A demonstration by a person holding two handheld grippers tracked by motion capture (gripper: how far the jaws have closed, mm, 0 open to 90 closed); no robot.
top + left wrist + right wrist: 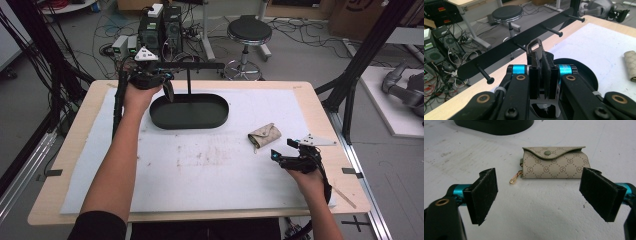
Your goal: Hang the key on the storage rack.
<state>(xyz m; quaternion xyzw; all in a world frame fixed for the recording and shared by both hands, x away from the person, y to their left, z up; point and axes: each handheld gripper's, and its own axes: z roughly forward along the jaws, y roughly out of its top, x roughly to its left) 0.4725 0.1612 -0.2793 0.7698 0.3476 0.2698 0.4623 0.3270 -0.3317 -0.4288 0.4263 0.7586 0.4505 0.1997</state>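
Progress looked halfway: left gripper was clamped on a dark carabiner clip near the peg rack, while right gripper gaped wide before the untouched pouch.

A light wooden table with a white mat stands on a grey floor. Beyond the table, a black round stool stands beside computer towers amid tangled cables. Black frame posts rise right of the table.

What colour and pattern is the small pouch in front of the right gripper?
The pouch is beige with a brown monogram diamond pattern and an olive flap snap, clearest in the right gripper view.
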